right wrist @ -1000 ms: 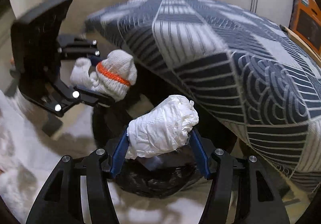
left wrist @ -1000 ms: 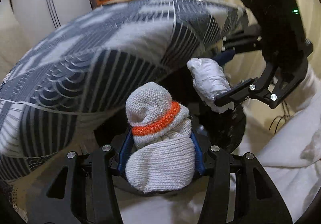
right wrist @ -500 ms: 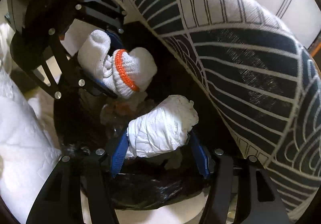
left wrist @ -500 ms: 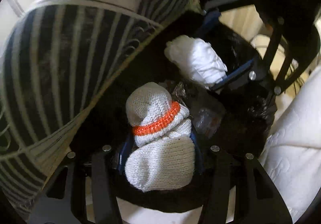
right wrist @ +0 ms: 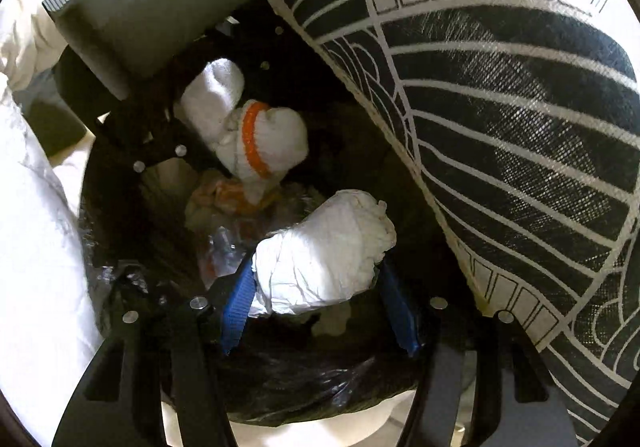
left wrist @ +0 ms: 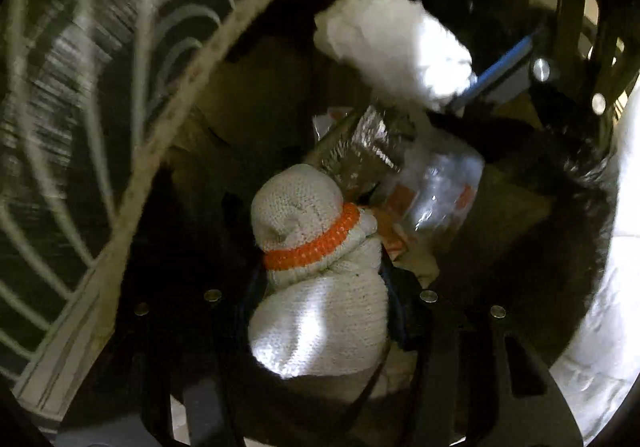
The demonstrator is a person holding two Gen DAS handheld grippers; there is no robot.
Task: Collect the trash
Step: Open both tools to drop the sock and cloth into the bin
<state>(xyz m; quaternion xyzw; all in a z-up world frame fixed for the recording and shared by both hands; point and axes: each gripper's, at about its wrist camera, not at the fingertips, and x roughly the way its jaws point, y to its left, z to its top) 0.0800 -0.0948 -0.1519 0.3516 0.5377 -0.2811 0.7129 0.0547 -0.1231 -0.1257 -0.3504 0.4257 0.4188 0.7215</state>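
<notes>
My left gripper [left wrist: 320, 311] is shut on a rolled white knit glove with an orange band [left wrist: 316, 267] and holds it over the open black trash bag [left wrist: 568, 183]. My right gripper [right wrist: 320, 295] is shut on a crumpled white paper wad [right wrist: 320, 251], also over the bag [right wrist: 288, 379]. Each gripper shows in the other's view: the glove [right wrist: 260, 143] in the right wrist view, the paper wad [left wrist: 396, 47] in the left wrist view. Clear plastic wrappers and orange scraps [left wrist: 432, 183] lie inside the bag.
A large cushion with a dark blue and white line pattern [right wrist: 500, 119] presses against the bag's side; it fills the left of the left wrist view [left wrist: 92, 95]. White bedding [right wrist: 36, 247] lies on the other side of the bag.
Both grippers have moved down and forward, from beside the cushion to right over the bag's mouth. Each still holds its item. The trash inside the bag has come into view.
</notes>
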